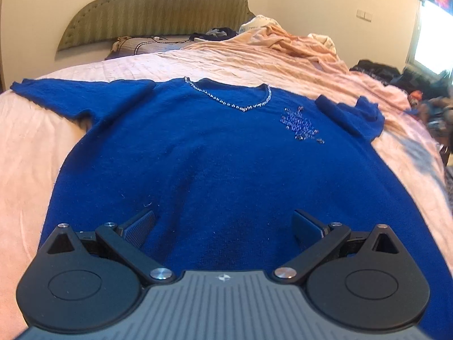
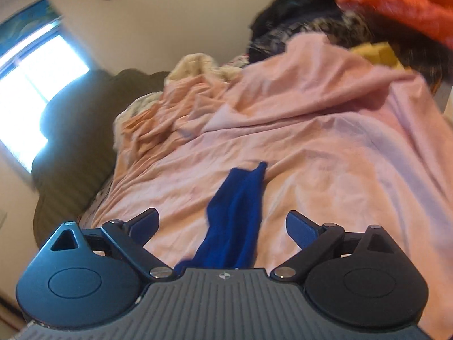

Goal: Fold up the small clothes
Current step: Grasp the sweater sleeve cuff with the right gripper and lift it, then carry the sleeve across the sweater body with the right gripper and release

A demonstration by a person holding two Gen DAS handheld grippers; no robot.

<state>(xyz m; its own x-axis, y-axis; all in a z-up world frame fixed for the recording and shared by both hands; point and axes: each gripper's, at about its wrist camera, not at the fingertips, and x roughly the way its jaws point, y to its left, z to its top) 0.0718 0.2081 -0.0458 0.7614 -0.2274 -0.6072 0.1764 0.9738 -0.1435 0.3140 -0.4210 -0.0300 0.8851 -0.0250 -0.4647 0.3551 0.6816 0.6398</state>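
Note:
A royal-blue knit top [image 1: 198,147] lies spread flat, front up, on a pink bedsheet [image 1: 25,147], with a beaded neckline [image 1: 235,100] and a beaded patch [image 1: 301,123] on the chest. Its left sleeve lies stretched out, while the right sleeve [image 1: 351,113] is bunched. My left gripper [image 1: 225,223] hovers over the hem area, open, nothing between its fingers. In the right wrist view a crumpled blue sleeve [image 2: 235,218] lies on the sheet between the spread fingers of my right gripper [image 2: 222,222], which is open and not touching the cloth.
A rumpled peach blanket [image 1: 297,46] is heaped at the bed's far right, pillows [image 1: 136,45] and a green headboard [image 1: 158,8] behind. Dark clothes [image 2: 311,25] and an orange bag [image 2: 402,2] are piled beyond the sheet. A bright window [image 2: 36,85] is at left.

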